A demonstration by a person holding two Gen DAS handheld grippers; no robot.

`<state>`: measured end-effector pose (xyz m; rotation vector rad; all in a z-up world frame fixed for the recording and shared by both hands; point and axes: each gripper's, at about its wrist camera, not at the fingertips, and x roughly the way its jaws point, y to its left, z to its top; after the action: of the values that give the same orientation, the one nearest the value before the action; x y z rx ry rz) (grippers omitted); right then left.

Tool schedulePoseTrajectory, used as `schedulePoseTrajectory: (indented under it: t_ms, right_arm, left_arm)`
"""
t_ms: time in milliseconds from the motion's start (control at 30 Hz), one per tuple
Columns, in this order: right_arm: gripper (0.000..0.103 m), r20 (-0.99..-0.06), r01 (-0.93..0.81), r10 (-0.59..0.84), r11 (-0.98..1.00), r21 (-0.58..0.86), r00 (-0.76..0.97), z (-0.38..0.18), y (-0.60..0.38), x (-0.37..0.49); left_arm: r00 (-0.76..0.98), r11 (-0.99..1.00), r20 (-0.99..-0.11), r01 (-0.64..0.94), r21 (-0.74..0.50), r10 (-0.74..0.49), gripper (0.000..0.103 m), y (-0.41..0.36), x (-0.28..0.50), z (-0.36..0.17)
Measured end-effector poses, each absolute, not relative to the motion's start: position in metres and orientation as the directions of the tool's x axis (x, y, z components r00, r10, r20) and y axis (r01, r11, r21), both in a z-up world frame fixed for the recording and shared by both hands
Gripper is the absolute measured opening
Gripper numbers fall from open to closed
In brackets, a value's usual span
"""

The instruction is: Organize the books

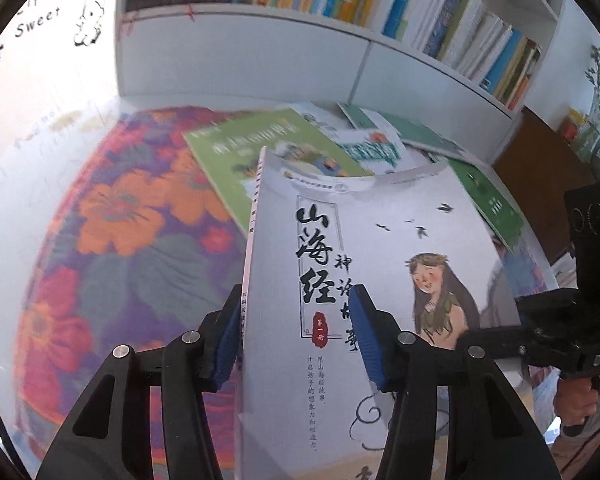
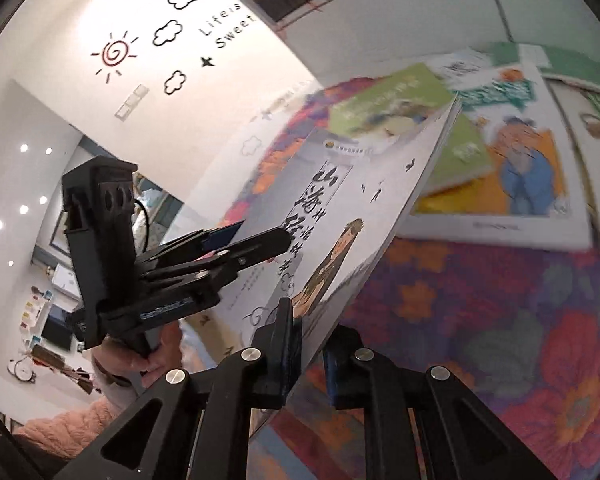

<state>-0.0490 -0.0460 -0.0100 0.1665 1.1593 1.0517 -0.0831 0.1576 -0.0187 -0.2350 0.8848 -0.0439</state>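
A white book (image 1: 380,264) with black Chinese brush lettering and a long-haired girl on its cover is held up, tilted, above the floral tablecloth (image 1: 120,240). My left gripper (image 1: 296,340) has its blue pads on either side of the book's spine edge, but the right pad stands off the cover. My right gripper (image 2: 312,344) is shut on the same white book (image 2: 340,216) at its lower edge. The left gripper also shows in the right wrist view (image 2: 236,240). Several loose books, a green one (image 1: 268,148) on top, lie flat beyond.
A white bookshelf (image 1: 340,60) full of upright books stands behind the table. A white wall with "Life is Sweet" decals (image 2: 228,28) is at the left. A brown cabinet (image 1: 540,176) with a plant stands at the right. An orange-covered book (image 2: 512,176) lies on the cloth.
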Motion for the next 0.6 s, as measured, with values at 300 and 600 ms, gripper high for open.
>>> schedulePoseTrajectory:
  t_ms: [300, 600]
  right_arm:
    - [0.014, -0.653, -0.635, 0.756, 0.491, 0.596, -0.028, -0.002, 0.045, -0.044]
    - [0.014, -0.695, -0.692, 0.714, 0.461, 0.556, -0.083, -0.036, 0.135, -0.049]
  left_arm:
    - [0.696, 0.959, -0.716, -0.162, -0.234, -0.057, 0.049, 0.252, -0.092, -0.004]
    - [0.629, 0.924, -0.777, -0.294, -0.244, -0.005, 0.048, 0.323, -0.099, -0.046]
